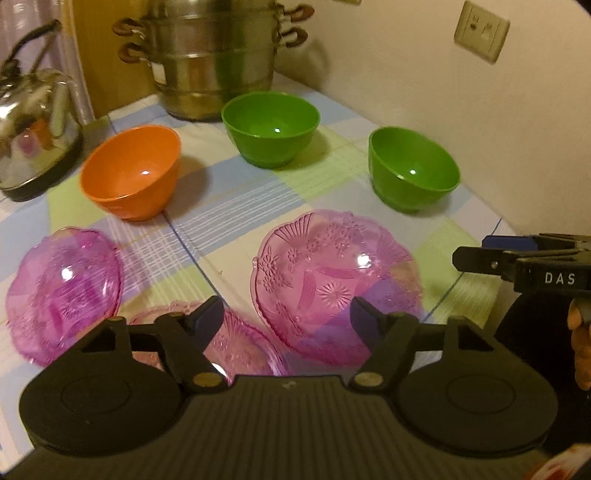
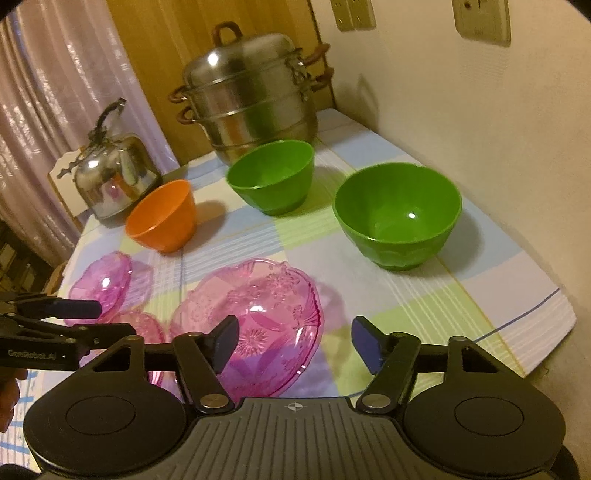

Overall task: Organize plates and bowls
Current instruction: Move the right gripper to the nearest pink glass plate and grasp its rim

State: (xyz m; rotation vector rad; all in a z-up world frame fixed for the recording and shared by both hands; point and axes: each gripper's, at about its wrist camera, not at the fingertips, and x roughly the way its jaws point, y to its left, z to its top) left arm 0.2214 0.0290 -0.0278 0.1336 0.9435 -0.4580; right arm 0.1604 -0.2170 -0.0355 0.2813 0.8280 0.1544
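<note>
Three pink clear plates lie on the checked tablecloth: one in the middle (image 1: pixel 334 284) (image 2: pixel 255 321), one at the left (image 1: pixel 62 291) (image 2: pixel 103 282), one nearest (image 1: pixel 236 343) (image 2: pixel 144 332), partly hidden by the gripper. Behind them stand an orange bowl (image 1: pixel 133 171) (image 2: pixel 162 218) and two green bowls, one at the back (image 1: pixel 271 127) (image 2: pixel 271 175) and one at the right (image 1: pixel 412 168) (image 2: pixel 397 214). My left gripper (image 1: pixel 286 317) is open above the near plates. My right gripper (image 2: pixel 293 343) is open beside the middle plate. Both are empty.
A tall steel steamer pot (image 1: pixel 214 55) (image 2: pixel 251 99) stands at the back against the wall. A steel kettle (image 1: pixel 33 129) (image 2: pixel 114 173) stands at the back left. The table edge (image 2: pixel 546 332) runs along the right. A wall socket (image 1: pixel 482 31) is on the wall.
</note>
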